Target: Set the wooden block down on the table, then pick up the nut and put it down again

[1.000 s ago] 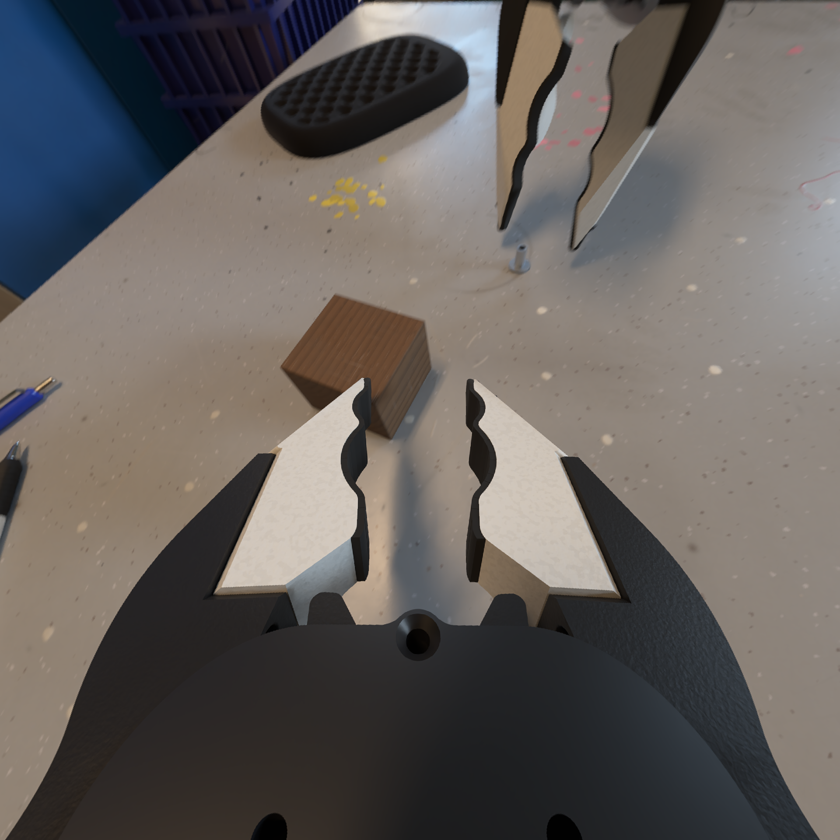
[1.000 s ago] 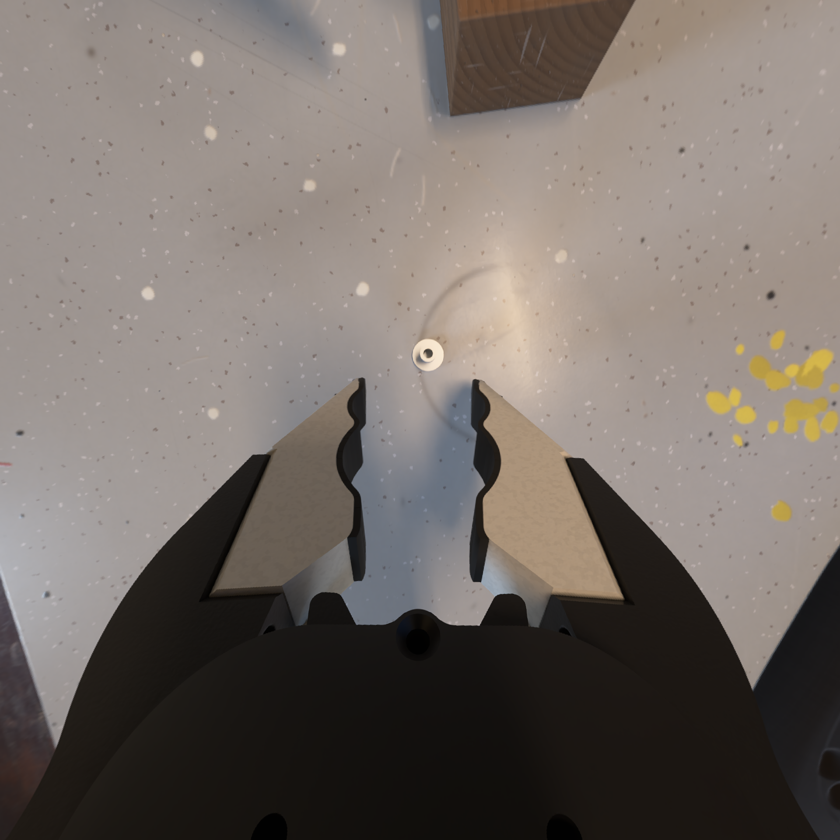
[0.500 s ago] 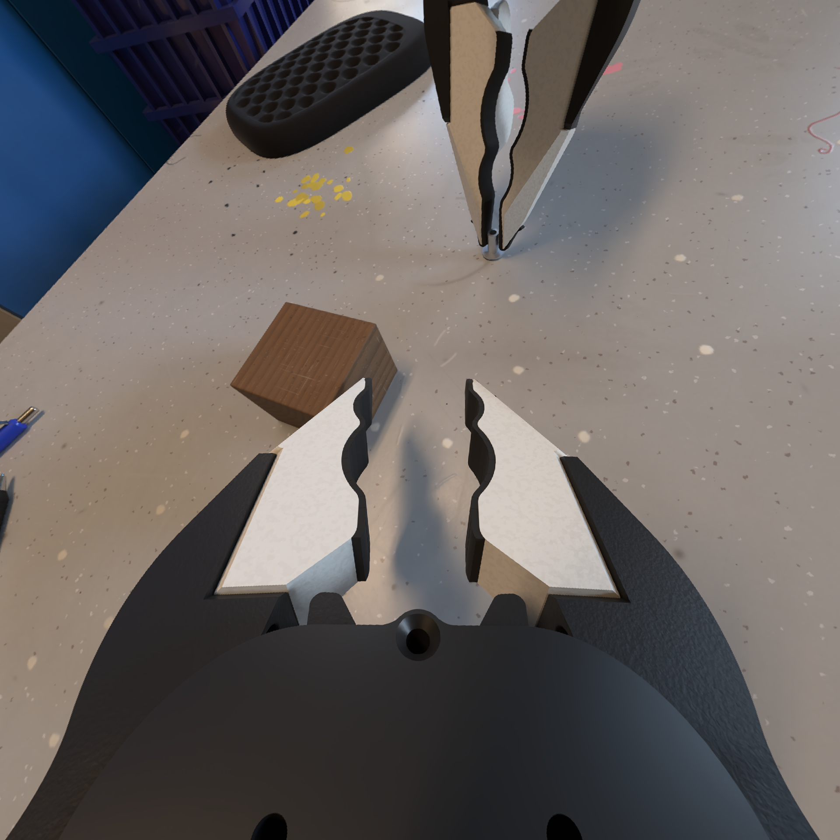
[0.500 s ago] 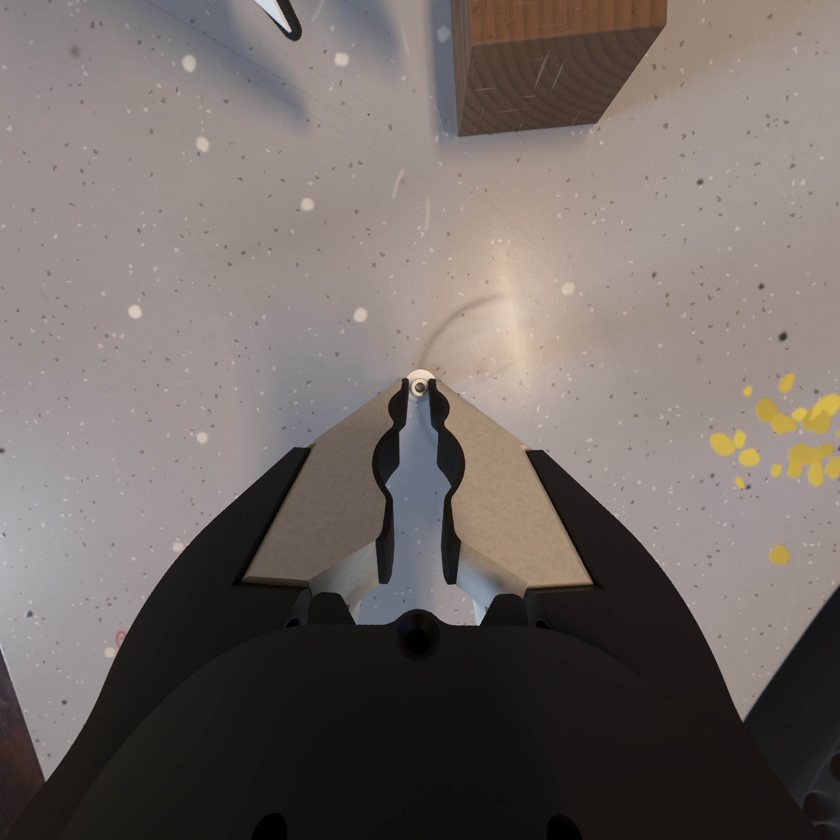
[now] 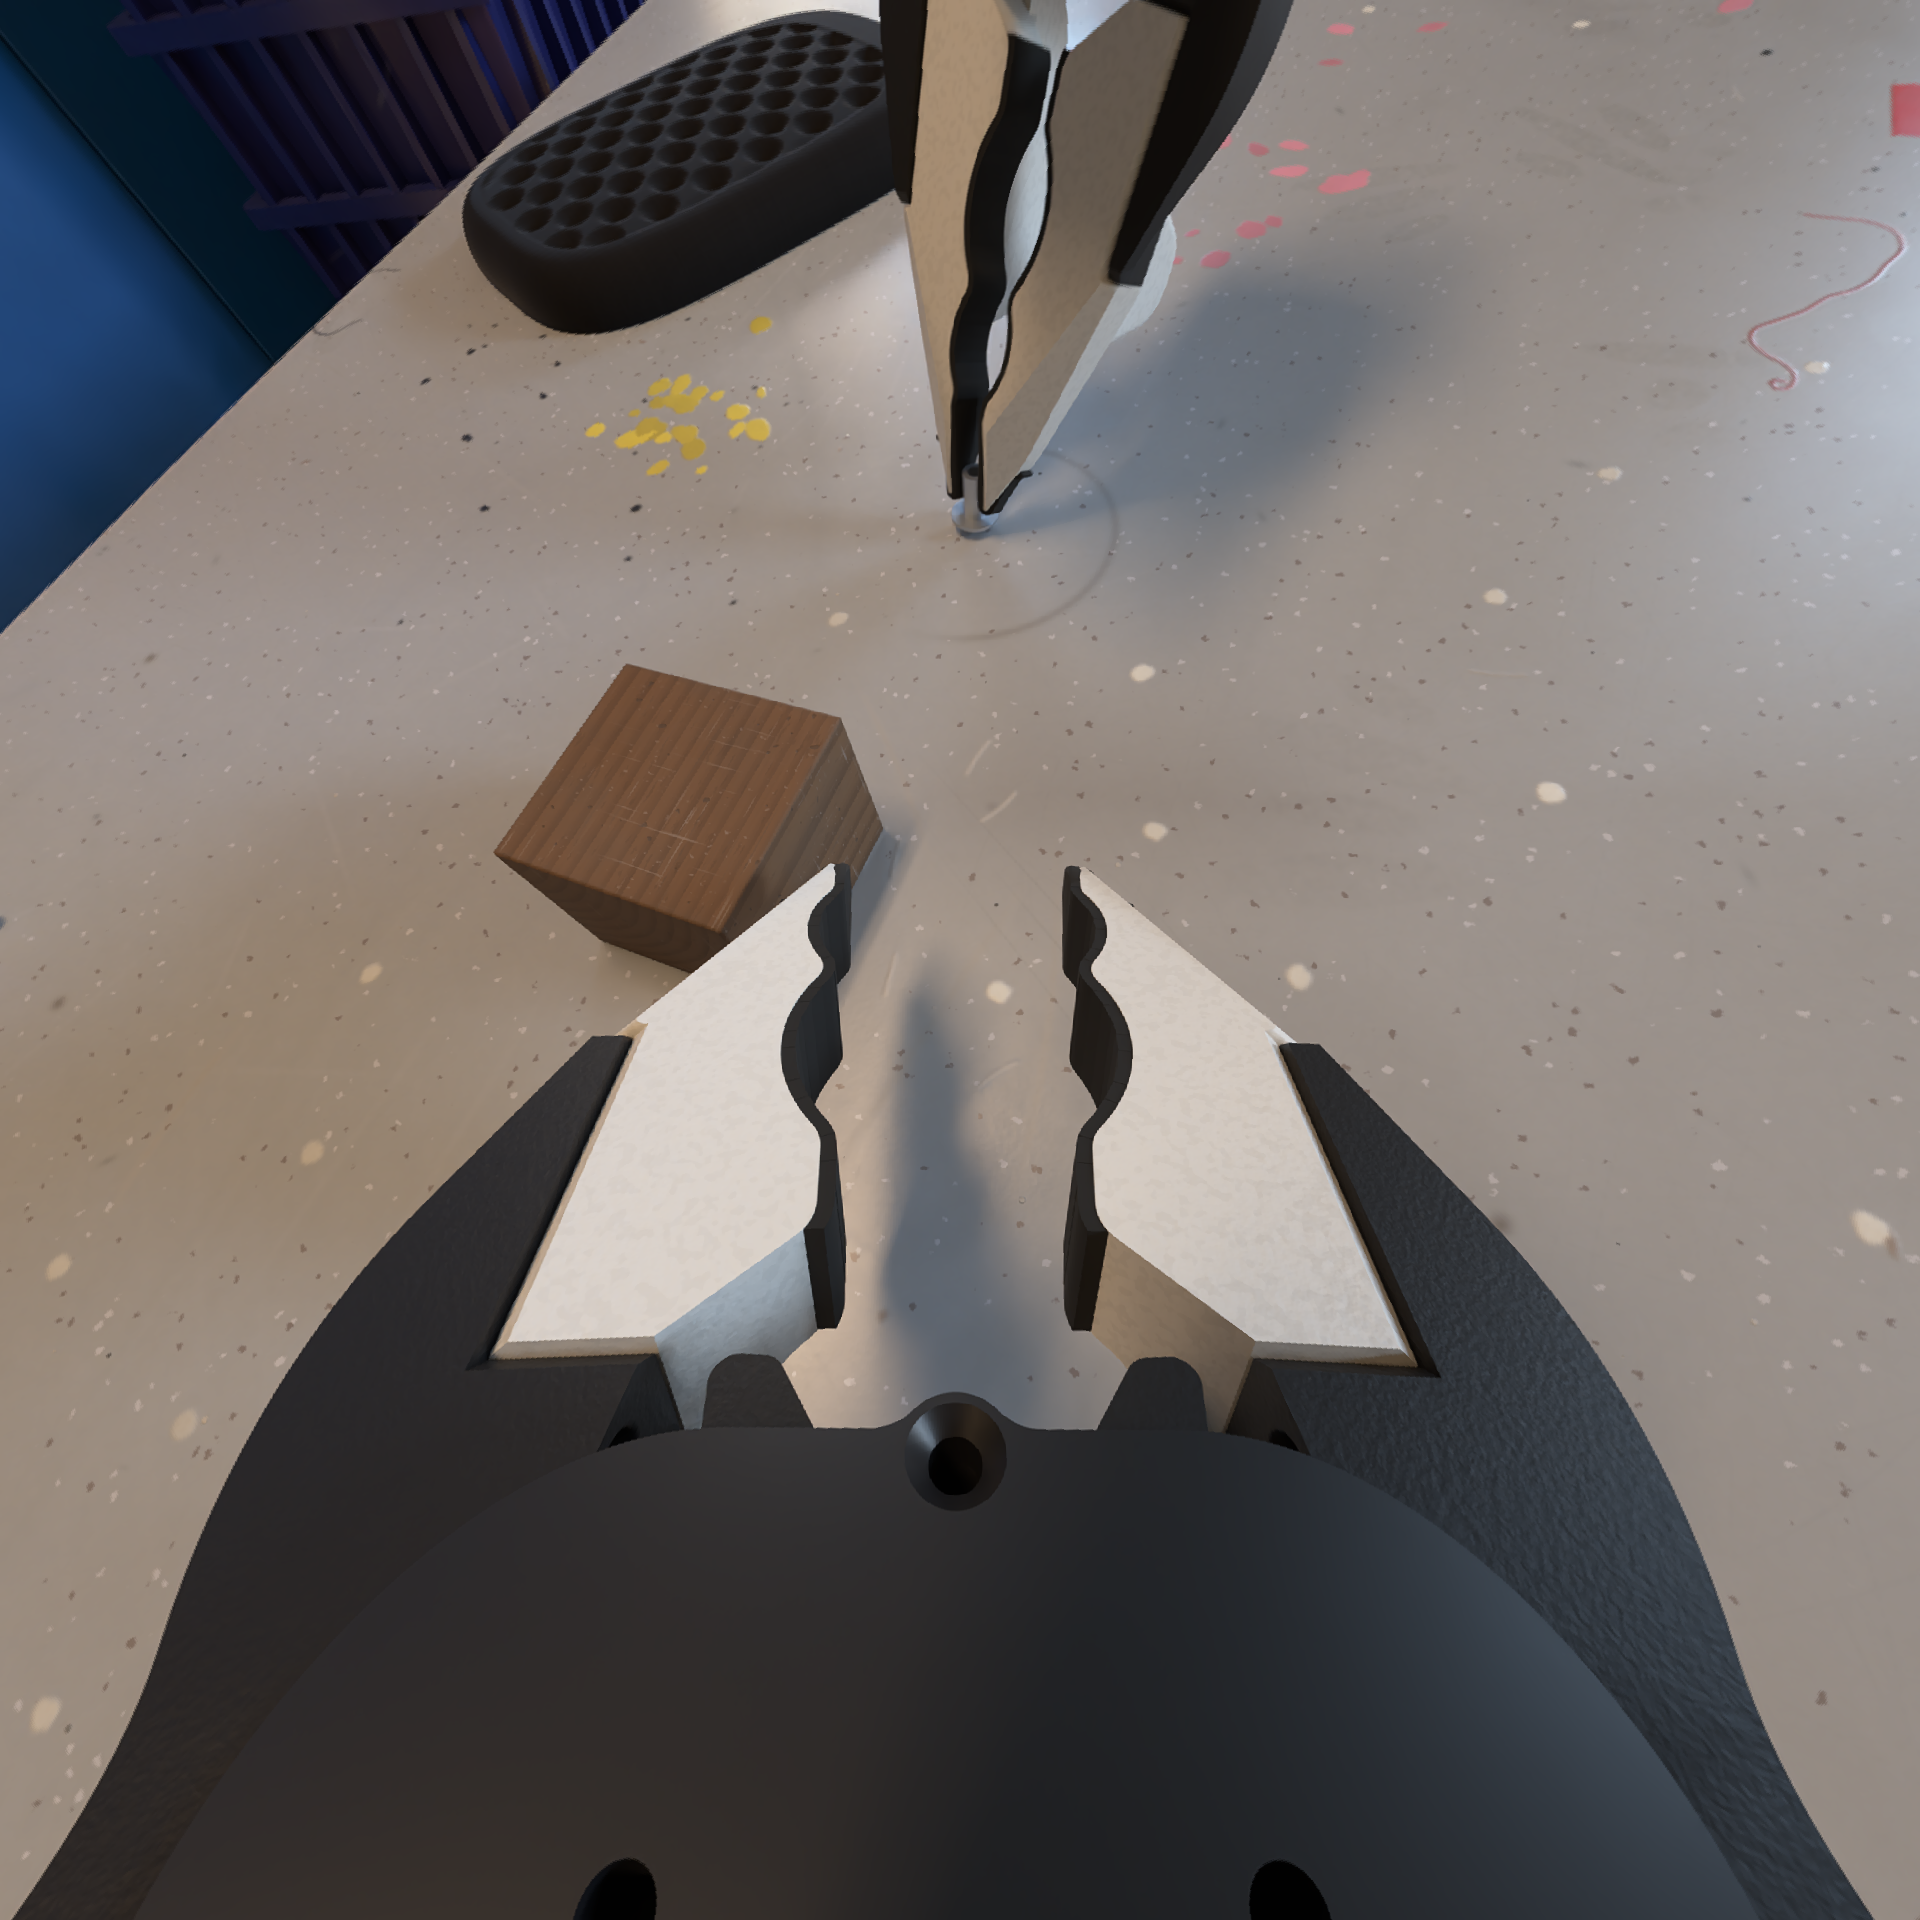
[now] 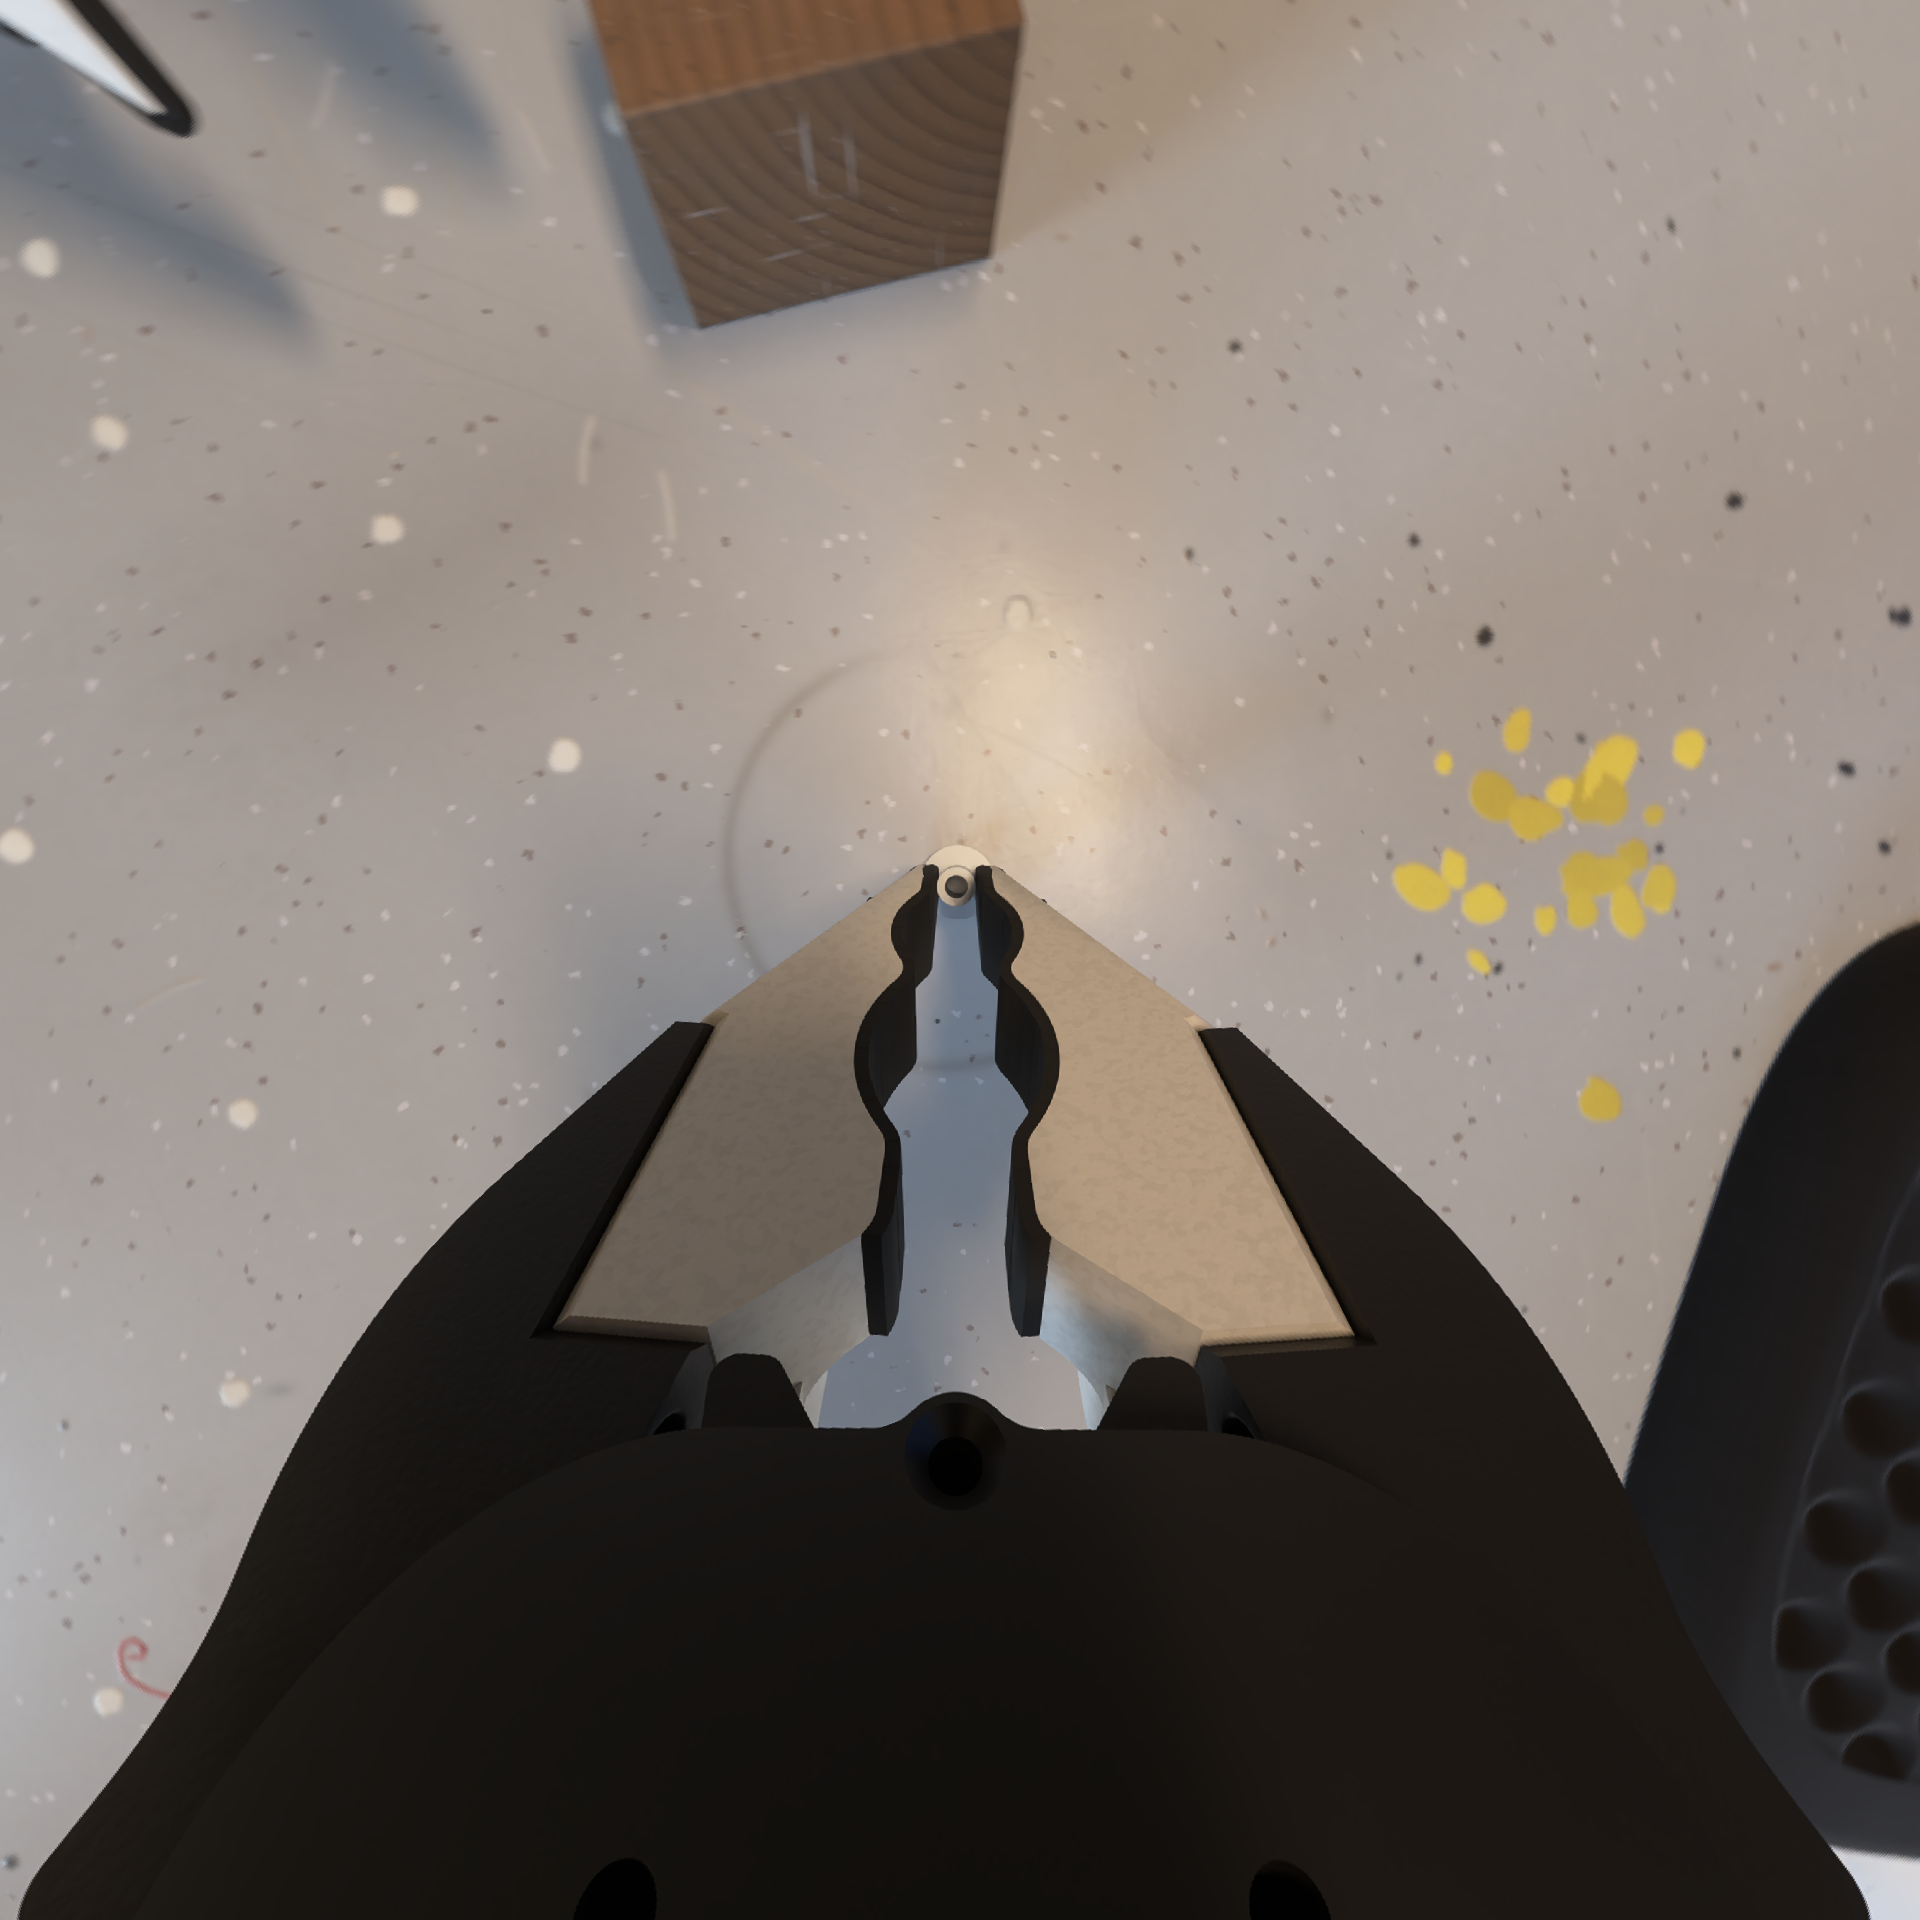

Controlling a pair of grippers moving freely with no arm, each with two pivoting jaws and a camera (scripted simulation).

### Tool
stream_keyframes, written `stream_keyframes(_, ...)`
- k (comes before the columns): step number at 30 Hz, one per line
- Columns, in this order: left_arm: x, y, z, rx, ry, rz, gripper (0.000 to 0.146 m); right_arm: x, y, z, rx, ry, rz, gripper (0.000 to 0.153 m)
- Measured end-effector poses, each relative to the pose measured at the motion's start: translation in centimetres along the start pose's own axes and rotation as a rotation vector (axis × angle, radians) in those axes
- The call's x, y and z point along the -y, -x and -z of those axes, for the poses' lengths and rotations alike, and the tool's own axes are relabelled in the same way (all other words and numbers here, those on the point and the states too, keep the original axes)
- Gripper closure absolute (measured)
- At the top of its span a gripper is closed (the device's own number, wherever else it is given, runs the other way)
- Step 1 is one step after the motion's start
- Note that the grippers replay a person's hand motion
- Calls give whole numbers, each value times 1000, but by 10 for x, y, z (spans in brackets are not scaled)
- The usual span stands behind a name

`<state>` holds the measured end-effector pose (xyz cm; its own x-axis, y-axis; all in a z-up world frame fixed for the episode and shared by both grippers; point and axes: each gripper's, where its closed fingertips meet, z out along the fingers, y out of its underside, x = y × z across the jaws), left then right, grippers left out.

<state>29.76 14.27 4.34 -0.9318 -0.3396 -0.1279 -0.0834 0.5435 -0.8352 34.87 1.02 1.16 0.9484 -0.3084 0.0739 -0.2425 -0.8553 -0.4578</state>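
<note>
Clamped between the tips of the right tongs [image 6: 956, 883], the nut [image 6: 954, 885] is held at the worktop [image 5: 1455, 831]; the left tongs [image 5: 956, 883] are spread apart beside the resting wooden block [image 5: 686, 810].

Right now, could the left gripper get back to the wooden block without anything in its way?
Probably yes. The left gripper is open and empty, and the wooden block sits free on the table just ahead and left of its fingertips, apart from the right gripper.

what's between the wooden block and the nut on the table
Nothing: between the wooden block and the nut is bare speckled table, in both wrist views.
</note>
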Motion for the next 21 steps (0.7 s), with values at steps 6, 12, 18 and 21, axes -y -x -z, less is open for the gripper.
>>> stream_keyframes(6, 0, 0, 2, 1, 0, 4, 105, -2, 2, -1, 48, 4, -93, 146)
stream_keyframes(12, -2, 3, 4, 16, 7, 1, 105, -3, 3, 1, 81, 0, -111, 123)
stream_keyframes(18, -1, 6, 8, 32, 11, -5, 105, -7, 4, 2, 77, 27, -92, 123)
stream_keyframes(21, -1, 5, 8, 34, 11, -8, 105, -6, 7, 1, 91, 18, -95, 123)
